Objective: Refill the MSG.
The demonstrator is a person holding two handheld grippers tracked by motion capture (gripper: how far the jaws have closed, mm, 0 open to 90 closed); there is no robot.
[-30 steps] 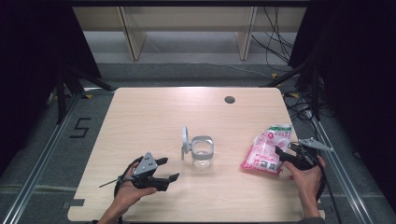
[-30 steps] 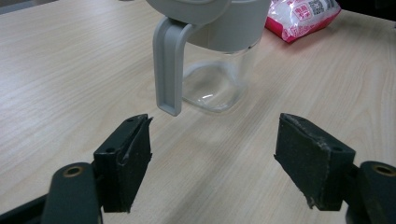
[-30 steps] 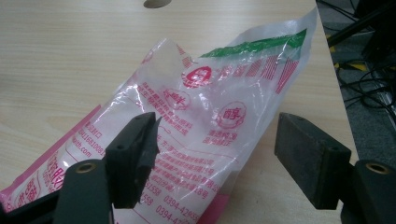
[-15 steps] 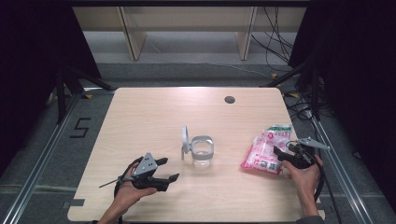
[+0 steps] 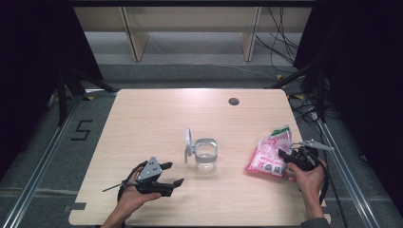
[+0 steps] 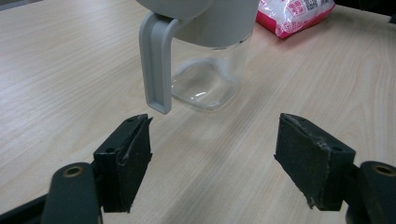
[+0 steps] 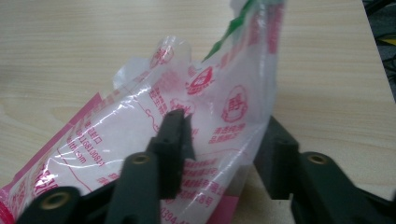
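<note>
Two hand-held grippers work at the bench (image 5: 142, 118), with a clear jar (image 5: 206, 155) standing near its middle. The jar has a grey collar and a round lid (image 5: 188, 142) hinged up on its left side. The left hand-held gripper (image 5: 172, 174) rests near the jar, toward the person, its jaws spread wide and empty, the jar's grey strap (image 6: 156, 60) hanging just ahead of them. Right of the jar, well apart from it, lies a pink-and-white bag (image 5: 270, 152). The right hand-held gripper (image 7: 224, 149) has its jaws on either side of a raised fold of the bag's film, narrowed around it.
</note>
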